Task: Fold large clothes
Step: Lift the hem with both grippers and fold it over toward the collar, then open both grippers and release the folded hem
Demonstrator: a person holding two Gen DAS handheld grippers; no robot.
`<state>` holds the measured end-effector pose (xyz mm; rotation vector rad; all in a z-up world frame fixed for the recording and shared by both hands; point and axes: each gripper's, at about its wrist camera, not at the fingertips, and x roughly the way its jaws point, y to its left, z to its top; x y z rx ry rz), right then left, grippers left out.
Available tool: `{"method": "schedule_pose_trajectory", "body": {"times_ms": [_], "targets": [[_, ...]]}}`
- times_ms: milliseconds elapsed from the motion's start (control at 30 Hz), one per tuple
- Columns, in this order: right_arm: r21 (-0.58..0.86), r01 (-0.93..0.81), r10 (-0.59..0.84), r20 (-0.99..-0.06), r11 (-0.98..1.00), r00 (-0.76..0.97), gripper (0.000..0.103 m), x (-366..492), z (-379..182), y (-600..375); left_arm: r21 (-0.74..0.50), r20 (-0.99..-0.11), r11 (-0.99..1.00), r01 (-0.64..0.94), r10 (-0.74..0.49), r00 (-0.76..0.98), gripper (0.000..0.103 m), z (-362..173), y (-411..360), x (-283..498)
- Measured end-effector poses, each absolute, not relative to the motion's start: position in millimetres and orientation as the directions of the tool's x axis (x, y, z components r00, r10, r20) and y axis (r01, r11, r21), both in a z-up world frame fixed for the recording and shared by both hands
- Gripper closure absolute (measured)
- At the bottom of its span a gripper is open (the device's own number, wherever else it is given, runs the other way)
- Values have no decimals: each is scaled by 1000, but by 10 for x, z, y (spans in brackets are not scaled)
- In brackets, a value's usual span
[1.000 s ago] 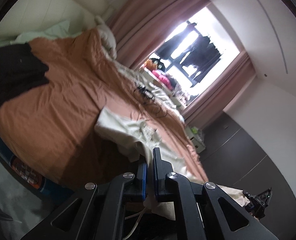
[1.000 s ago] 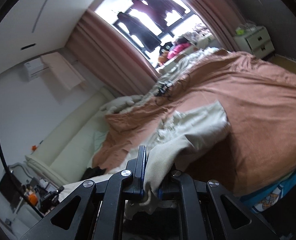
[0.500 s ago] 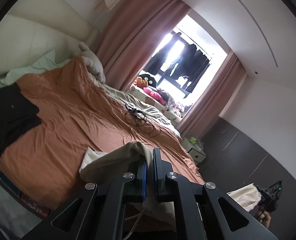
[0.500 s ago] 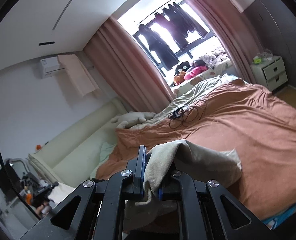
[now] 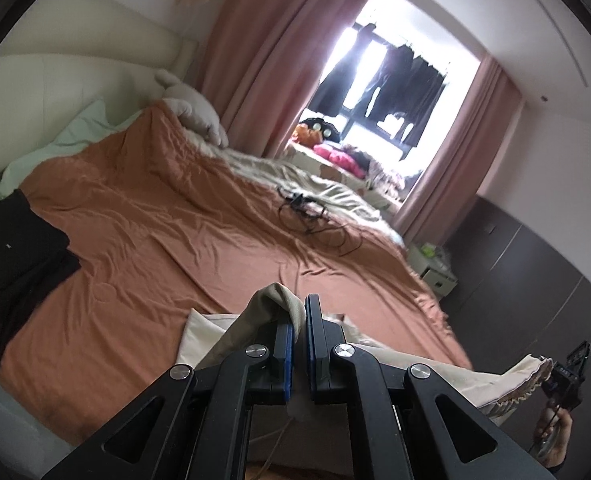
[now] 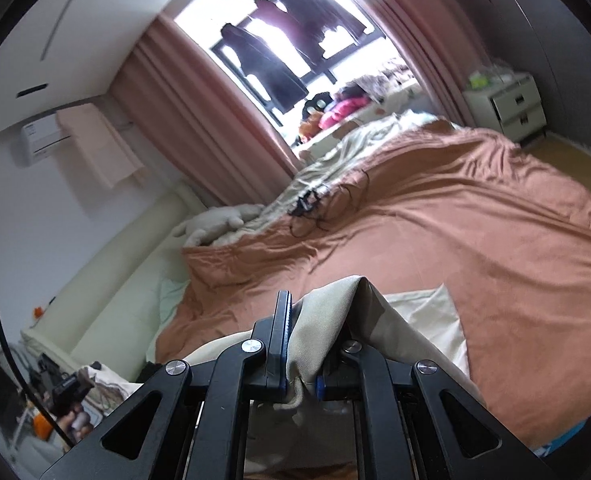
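A large cream garment (image 5: pixel 273 300) is stretched in the air between my two grippers over the near edge of a bed with a rust-orange cover (image 5: pixel 167 232). My left gripper (image 5: pixel 300 320) is shut on one edge of it. My right gripper (image 6: pixel 301 320) is shut on another edge (image 6: pixel 335 304), the cloth bunched between its jaws. Part of the garment lies on the cover (image 6: pixel 427 304). The right gripper also shows at the far right of the left wrist view (image 5: pixel 571 368), holding the frilled end.
A black garment (image 5: pixel 11 256) lies on the bed's left side. Tangled black cables (image 5: pixel 307 212) lie mid-bed, a plush toy (image 5: pixel 191 114) by the headboard. A white nightstand (image 6: pixel 511 104) stands by the dark wardrobe. Pink curtains frame the window.
Both grippers have lifted the cream garment off the bed and pulled it back toward the near edge; both views now look higher and more level across the bed.
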<state>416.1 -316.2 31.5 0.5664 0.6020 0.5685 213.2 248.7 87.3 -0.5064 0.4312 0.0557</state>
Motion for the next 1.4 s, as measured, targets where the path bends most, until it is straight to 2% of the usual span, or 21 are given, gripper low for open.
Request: {"method": "schedule_pose_trajectory", "body": {"times_ms": [267, 567, 800, 867, 900, 933, 1000, 1033, 1100, 1167, 1233, 1333, 1400], "targets": [[573, -256, 569, -473, 779, 673, 93, 4737, 34, -2955, -433, -505, 872, -227, -27, 863, 98, 514, 2627, 2906], [568, -179, 544, -576, 803, 610, 93, 5335, -577, -2726, -421, -639, 847, -325, -23, 769, 98, -235, 2834, 3696], [564, -102, 514, -642, 819, 569, 93, 5638, -1026, -2639, -402, -706, 843, -358, -36, 708, 97, -699, 2901, 4110], [558, -61, 494, -671, 827, 552, 89, 5742, -1158, -2621, -403, -722, 838, -368, -44, 690, 97, -816, 2914, 4216], [561, -34, 490, -690, 827, 534, 79, 5797, -1231, -2615, -404, -734, 835, -373, -54, 676, 96, -880, 2931, 4276], [568, -3, 488, -705, 823, 515, 62, 5838, -1303, -2619, -395, -759, 836, -381, -64, 648, 94, -953, 2940, 4351], [560, 34, 463, -716, 828, 523, 40, 5838, -1341, -2644, -394, -788, 831, -393, -85, 610, 75, -1020, 2962, 4412], [552, 31, 451, -712, 833, 539, 35, 5815, -1319, -2650, -420, -781, 822, -384, -112, 614, 68, -1025, 2973, 4413], [523, 14, 427, -711, 852, 559, 34, 5774, -1249, -2642, -429, -757, 826, -365, -107, 645, 35, -962, 2964, 4363], [506, 4, 415, -712, 863, 566, 34, 5747, -1207, -2611, -391, -729, 848, -357, -48, 682, 17, -841, 2903, 4313], [498, -39, 433, -710, 866, 556, 34, 5735, -1182, -2492, -377, -701, 869, -322, -40, 712, 16, -769, 2834, 4287], [451, -116, 440, -728, 885, 526, 34, 5720, -1149, -2184, -304, -732, 903, -304, -18, 681, 16, -800, 2657, 4355], [421, -173, 448, -744, 890, 495, 34, 5708, -1160, -1913, -276, -749, 921, -275, -27, 662, 22, -872, 2529, 4402]]}}
